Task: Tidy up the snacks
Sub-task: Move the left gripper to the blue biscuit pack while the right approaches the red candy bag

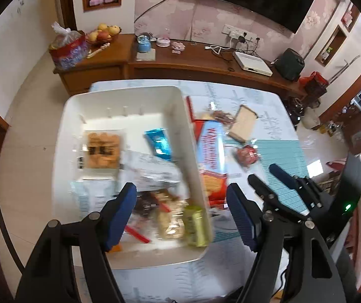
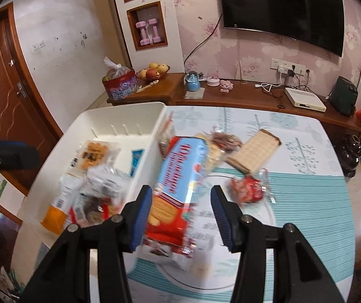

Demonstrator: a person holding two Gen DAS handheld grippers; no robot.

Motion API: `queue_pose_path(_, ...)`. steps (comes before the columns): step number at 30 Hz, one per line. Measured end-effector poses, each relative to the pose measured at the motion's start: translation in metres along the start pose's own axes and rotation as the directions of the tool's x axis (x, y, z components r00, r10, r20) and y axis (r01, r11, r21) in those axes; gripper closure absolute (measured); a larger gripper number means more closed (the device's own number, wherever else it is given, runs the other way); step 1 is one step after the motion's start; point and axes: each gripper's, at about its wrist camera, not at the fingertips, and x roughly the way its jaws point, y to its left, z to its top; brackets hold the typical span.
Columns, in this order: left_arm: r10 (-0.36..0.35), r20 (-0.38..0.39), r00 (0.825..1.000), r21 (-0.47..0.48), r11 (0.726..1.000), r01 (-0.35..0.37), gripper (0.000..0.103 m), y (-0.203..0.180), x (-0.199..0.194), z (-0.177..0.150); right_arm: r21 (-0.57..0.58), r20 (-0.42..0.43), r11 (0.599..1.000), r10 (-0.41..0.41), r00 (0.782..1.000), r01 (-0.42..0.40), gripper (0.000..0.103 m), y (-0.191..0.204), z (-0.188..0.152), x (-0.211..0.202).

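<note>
1. Judged from the layout, the sorting is partway through: several packets already lie in the white plastic bin (image 1: 130, 96), while others wait on the table (image 2: 307, 202) just beside it.

2. The right gripper (image 2: 181, 217) hangs over the long biscuit packet (image 2: 180, 176), its fingers spread with the packet's near end between them; the blue pads (image 2: 142, 217) do not clearly press it, so I read this as lining up for a grasp.

3. The left gripper (image 1: 181, 213) hovers above the bin's near end, fingers spread and holding nothing.

4. The next move likely calls for closing squarely across the packet's width, then lifting it over the bin wall at nine o'clock.

5. The biscuit packet is glossy film, red and pale blue, long and flat-sided, lying against the bin's outer wall.

6. At one o'clock from it lies a tan wafer block (image 2: 253, 151), rectangular and ridged; at three o'clock lies a crinkly red wrapped sweet (image 2: 247, 189).

7. Inside the bin lie a clear packet of orange crackers (image 1: 103, 149), a blue sachet (image 1: 159, 141) and a greenish-gold wrapped roll (image 1: 197, 224), all blurred.
</note>
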Motion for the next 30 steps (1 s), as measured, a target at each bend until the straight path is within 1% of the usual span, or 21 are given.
queue_pose_path(4, -0.021, -0.006, 1.0, -0.005, 1.0, 0.021, 0.031, -0.026, 0.011, 0.004, -0.037, -0.013, 0.999, -0.017, 1.0, 0.017, 0.054, -0.022, -0.003, -0.001)
queue_pose_path(11, -0.052, -0.007, 0.999, -0.022, 0.998, 0.051, 0.03, -0.059, 0.031, 0.009, -0.141, 0.0, 0.989, -0.034, 0.999, 0.033, 0.054, -0.052, -0.007, -0.001)
queue_pose_path(15, -0.034, -0.028, 0.999, -0.036, 0.999, 0.033, 0.03, -0.073, 0.047, 0.011, -0.206, 0.007, 0.978, -0.042, 0.999, 0.042, 0.054, -0.064, -0.009, 0.004)
queue_pose_path(19, 0.021, -0.093, 0.995, -0.038, 0.999, -0.024, 0.03, -0.09, 0.069, 0.017, -0.276, 0.015, 0.96, -0.049, 0.999, 0.051, 0.054, -0.074, -0.015, 0.012)
queue_pose_path(22, 0.056, -0.148, 0.987, -0.042, 0.997, -0.063, 0.03, -0.1, 0.086, 0.025, -0.32, 0.02, 0.946, -0.053, 0.998, 0.056, 0.054, -0.078, -0.02, 0.02)
queue_pose_path(25, 0.104, -0.195, 0.975, -0.037, 0.993, -0.114, 0.03, -0.111, 0.101, 0.033, -0.357, 0.032, 0.931, -0.068, 0.997, 0.075, 0.054, -0.079, -0.026, 0.029)
queue_pose_path(27, 0.155, -0.228, 0.961, -0.012, 0.987, -0.162, 0.03, -0.12, 0.111, 0.039, -0.381, 0.037, 0.921, -0.071, 0.997, 0.08, 0.054, -0.079, -0.032, 0.035)
queue_pose_path(30, 0.231, -0.28, 0.932, 0.027, 0.972, -0.233, 0.03, -0.131, 0.131, 0.045, -0.417, 0.042, 0.904, -0.079, 0.996, 0.089, 0.054, -0.078, -0.039, 0.045)
